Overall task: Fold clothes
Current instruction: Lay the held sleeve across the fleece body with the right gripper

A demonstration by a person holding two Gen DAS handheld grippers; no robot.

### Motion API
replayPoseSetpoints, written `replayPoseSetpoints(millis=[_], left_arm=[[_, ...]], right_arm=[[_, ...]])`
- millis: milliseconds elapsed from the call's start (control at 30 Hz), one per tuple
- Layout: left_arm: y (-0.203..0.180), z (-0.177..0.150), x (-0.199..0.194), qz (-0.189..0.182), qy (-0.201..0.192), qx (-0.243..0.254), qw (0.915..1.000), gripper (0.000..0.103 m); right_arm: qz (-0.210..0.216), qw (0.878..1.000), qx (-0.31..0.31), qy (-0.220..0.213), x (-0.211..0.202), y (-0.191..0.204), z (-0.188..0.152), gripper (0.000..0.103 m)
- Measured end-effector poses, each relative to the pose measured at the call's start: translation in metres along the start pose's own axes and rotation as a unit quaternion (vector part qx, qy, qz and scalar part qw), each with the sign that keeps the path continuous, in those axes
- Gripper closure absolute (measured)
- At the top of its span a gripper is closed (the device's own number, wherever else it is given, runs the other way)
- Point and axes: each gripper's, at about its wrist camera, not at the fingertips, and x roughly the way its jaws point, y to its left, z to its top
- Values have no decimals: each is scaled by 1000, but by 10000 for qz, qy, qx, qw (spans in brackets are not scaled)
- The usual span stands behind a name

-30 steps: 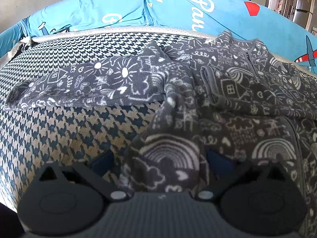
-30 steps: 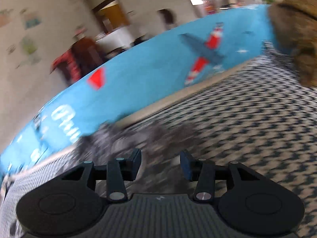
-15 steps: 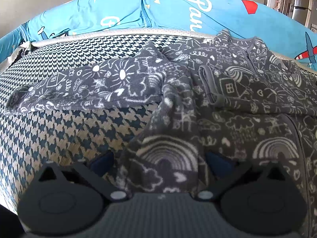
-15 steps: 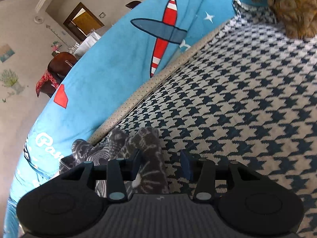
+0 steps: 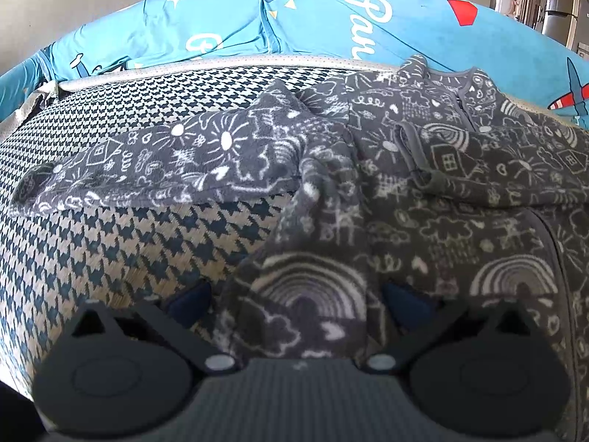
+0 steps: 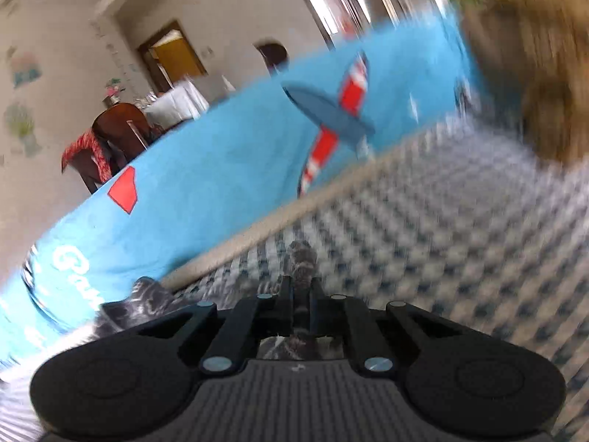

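A dark grey fleece onesie (image 5: 441,221) with white doodle print lies spread on the houndstooth cover (image 5: 110,250). One sleeve (image 5: 165,162) stretches out to the left. A leg of it with a rainbow print runs down between the fingers of my left gripper (image 5: 296,302), which stands open, its blue pads (image 5: 187,302) clear of the cloth. In the blurred right wrist view my right gripper (image 6: 299,283) is shut on the end of a grey sleeve (image 6: 302,258), whose tip pokes out past the fingertips.
A blue sheet (image 5: 221,29) printed with planes and lettering rises behind the cover, past a pale piped edge. A brown furry thing (image 6: 533,73) sits at the far right of the cover. Beyond stand a wooden chair (image 6: 117,136) with a red cloth and a doorway.
The right gripper has closed on the sleeve end that lay between its open fingers, and its view has swung and blurred. The left gripper has kept still.
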Motion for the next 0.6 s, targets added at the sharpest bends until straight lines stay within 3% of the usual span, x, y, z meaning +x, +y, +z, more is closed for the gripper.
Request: replayPoseSetpoints(millis=[67,133,300,467,600], left_arm=[[0,0,0,4,-1,6,10000,0],[-1,0,0,5,2,9,10000,0],[-2,0,-1,9,6,11,10000,0],[-2,0,-1,14,1,21,10000,0],[-2,0,-1,23,5,17,10000,0]], right_arm=[[-35,9999,-169,4,3,5,-3,92],[-72,9991,-108,394,15,0,-7,91],[-683,9976,-91,1,4,-11,1,80],[122,9997,73,176,-16,-8,7,80],[739,9940,-458,660,-25,23,-11,78]])
